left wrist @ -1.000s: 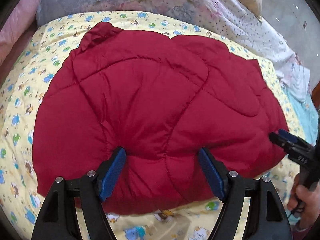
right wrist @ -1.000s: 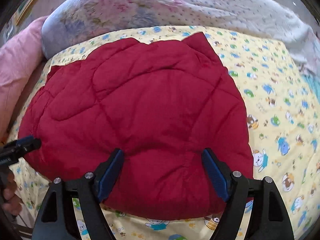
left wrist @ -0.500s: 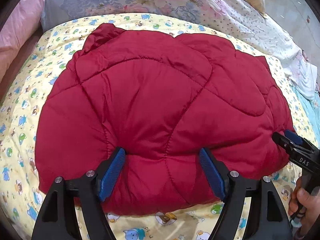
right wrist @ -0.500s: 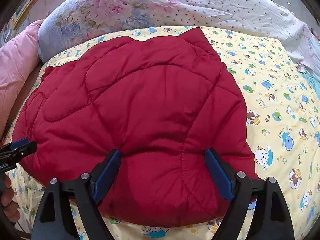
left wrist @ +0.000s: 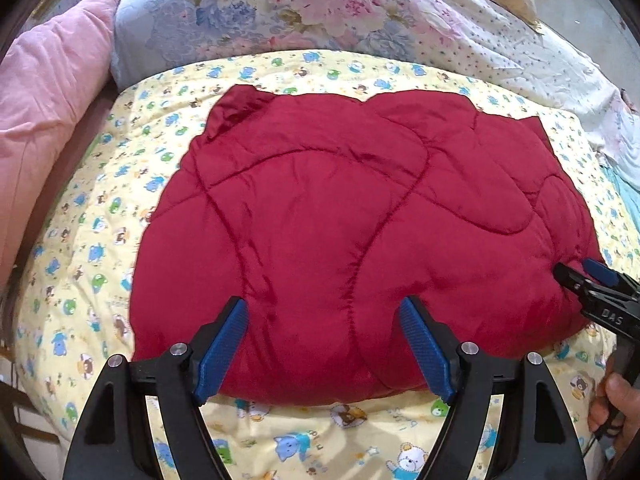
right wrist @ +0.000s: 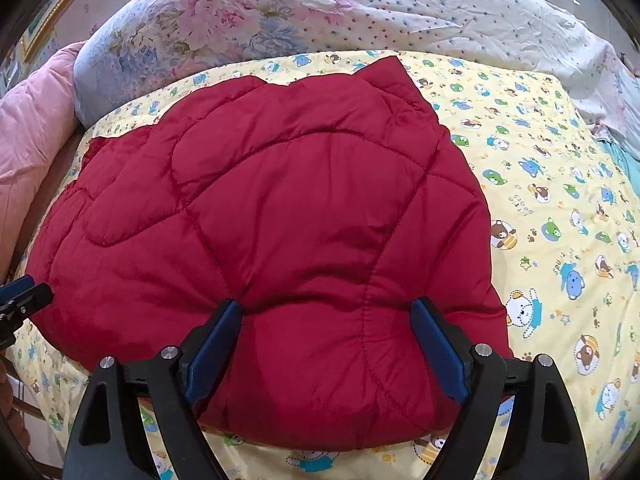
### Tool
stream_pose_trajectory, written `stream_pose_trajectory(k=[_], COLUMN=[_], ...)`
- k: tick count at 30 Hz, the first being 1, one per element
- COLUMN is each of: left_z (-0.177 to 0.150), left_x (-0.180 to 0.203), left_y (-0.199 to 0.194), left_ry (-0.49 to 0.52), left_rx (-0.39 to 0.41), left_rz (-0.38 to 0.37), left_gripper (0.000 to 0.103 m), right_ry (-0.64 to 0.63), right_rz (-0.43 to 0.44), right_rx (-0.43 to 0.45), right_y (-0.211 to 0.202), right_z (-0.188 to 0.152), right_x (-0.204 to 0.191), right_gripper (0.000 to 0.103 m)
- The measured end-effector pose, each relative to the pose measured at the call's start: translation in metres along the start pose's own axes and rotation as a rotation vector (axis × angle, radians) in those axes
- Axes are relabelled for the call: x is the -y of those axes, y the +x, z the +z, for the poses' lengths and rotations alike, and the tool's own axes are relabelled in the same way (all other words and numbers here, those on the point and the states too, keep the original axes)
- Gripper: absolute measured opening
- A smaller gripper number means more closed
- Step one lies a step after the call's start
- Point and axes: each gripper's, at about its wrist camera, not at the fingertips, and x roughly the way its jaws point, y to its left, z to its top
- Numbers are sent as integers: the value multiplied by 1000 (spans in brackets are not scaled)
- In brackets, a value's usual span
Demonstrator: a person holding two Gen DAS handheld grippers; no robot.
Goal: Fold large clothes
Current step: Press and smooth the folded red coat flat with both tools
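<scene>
A red quilted jacket [left wrist: 360, 216] lies folded into a puffy bundle on the yellow cartoon-print sheet [left wrist: 100, 240]. My left gripper [left wrist: 324, 304] hovers over the bundle's near edge, open, its blue pads [left wrist: 224, 340] apart from the fabric. My right gripper [right wrist: 326, 305] is open above the near edge of the jacket [right wrist: 280, 220], and red fabric bulges up between its spread fingers without being pinched. Each gripper shows in the other's view: the right gripper [left wrist: 588, 280] by the bundle's right side, the left gripper [right wrist: 24, 292] by its left side.
A floral quilt [left wrist: 320, 12] and a white dotted cover [right wrist: 440, 8] are heaped behind the sheet. A pink pillow [left wrist: 44, 112] lies at the far left. A person's hand [left wrist: 612, 400] grips the right tool's handle. Bare yellow sheet [right wrist: 560, 200] stretches to the jacket's right.
My left gripper has drawn back and up, so the jacket looks smaller and more bedding shows behind it. The right gripper's fingers have spread a little wider while staying in place.
</scene>
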Motion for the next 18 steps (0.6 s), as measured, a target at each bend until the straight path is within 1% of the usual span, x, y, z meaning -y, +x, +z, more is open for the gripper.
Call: stream_pose_trajectory(k=[2, 4, 6, 7, 9, 10, 11, 13, 15, 18], left_z=[2, 3, 4, 5, 7, 8, 9, 11, 12, 14], left_x=[-4, -6, -7, -8, -10, -9, -9, -8, -7, -8], left_y=[-2, -4, -3, -2, 0, 0, 1, 6, 13, 26], left_ry=[-6, -8, -6, -6, -8, -8, -4, 7, 8, 17], left_rx=[4, 9, 8, 7, 2, 2, 1, -9, -19, -44], left_rz=[4, 2, 8, 7, -1, -3, -4, 0, 0, 3], left_gripper=[79, 81, 81, 81, 81, 81, 82, 82, 85, 90], right_ry=[4, -5, -22, -62, -103, -127, -147, -174, -201, -216], right_rz=[2, -18, -41, -34, -28, -12, 13, 43, 66, 55], right_rx=[-6, -5, 31, 75, 123, 142, 144, 120, 86, 26], right_y=[-3, -9, -21, -30, -43, -49, -51, -48, -38, -18], right_z=[1, 2, 3, 3, 3, 3, 4, 6, 7, 8], right_x=[0, -1, -7, -13, -25, -33, -39, -50, -58, -64], right_gripper=[89, 89, 89, 89, 89, 89, 89, 89, 89, 89])
